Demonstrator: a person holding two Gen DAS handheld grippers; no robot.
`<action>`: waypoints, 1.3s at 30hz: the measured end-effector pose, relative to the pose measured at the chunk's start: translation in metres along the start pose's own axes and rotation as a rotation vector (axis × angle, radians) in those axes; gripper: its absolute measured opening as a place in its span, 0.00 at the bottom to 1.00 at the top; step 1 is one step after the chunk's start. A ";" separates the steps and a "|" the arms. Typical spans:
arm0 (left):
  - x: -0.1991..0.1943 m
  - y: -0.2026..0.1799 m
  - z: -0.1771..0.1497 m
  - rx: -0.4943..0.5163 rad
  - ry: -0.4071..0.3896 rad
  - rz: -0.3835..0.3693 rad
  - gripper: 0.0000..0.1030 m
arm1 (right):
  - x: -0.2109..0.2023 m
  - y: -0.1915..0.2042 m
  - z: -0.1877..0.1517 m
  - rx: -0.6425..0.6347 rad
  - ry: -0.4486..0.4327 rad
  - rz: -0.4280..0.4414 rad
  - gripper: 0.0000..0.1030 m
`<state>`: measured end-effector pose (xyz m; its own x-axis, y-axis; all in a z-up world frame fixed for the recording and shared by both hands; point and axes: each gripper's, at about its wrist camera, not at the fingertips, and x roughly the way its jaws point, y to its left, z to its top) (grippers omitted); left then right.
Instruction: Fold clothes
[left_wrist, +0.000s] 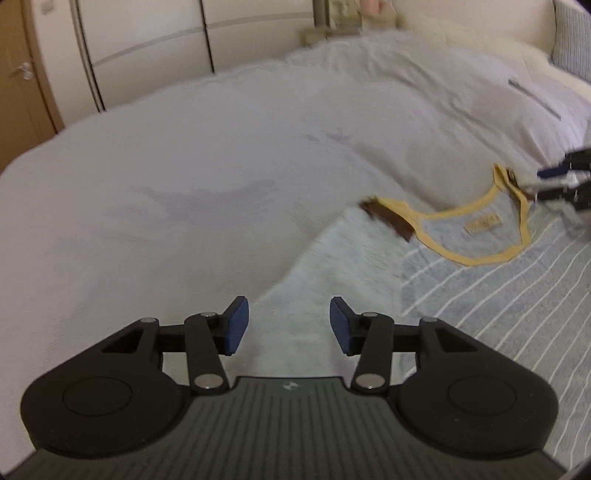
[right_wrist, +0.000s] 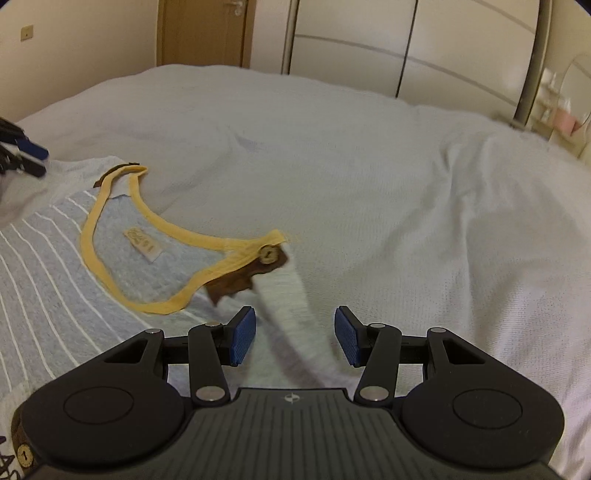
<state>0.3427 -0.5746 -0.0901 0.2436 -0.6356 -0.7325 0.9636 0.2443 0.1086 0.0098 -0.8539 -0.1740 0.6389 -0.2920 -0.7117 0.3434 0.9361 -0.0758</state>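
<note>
A light blue shirt (left_wrist: 480, 288) with white stripes lies flat on the bed, with a yellow neckline (left_wrist: 480, 261) and a brown shoulder patch (left_wrist: 388, 216). My left gripper (left_wrist: 289, 325) is open, its fingers straddling the shirt's pale shoulder edge. In the right wrist view the shirt (right_wrist: 48, 266) fills the left side, with a wooden button (right_wrist: 266, 254) on the brown patch (right_wrist: 236, 284). My right gripper (right_wrist: 294, 338) is open, and the pale sleeve (right_wrist: 291, 302) runs between its fingers. Each gripper shows at the edge of the other's view: the right gripper (left_wrist: 565, 184), the left gripper (right_wrist: 26, 158).
The white bedspread (left_wrist: 184, 184) stretches wide around the shirt, rumpled toward the pillows (left_wrist: 535, 99). A white wardrobe (right_wrist: 351, 37) and a wooden door (right_wrist: 207, 33) stand beyond the bed. Small items sit on a bedside stand (right_wrist: 561, 118).
</note>
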 end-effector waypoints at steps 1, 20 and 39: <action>0.004 -0.002 0.004 0.007 0.020 -0.002 0.42 | 0.002 -0.006 0.004 0.007 0.016 0.016 0.49; 0.046 0.015 0.058 -0.070 0.098 -0.131 0.00 | 0.018 -0.032 0.067 -0.030 0.109 0.053 0.00; 0.060 0.026 0.074 -0.091 -0.020 0.087 0.01 | 0.046 0.002 0.114 -0.092 -0.067 -0.110 0.00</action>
<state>0.3906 -0.6605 -0.0816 0.3294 -0.6235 -0.7090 0.9249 0.3641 0.1096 0.1178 -0.8880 -0.1275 0.6464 -0.4029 -0.6480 0.3510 0.9110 -0.2163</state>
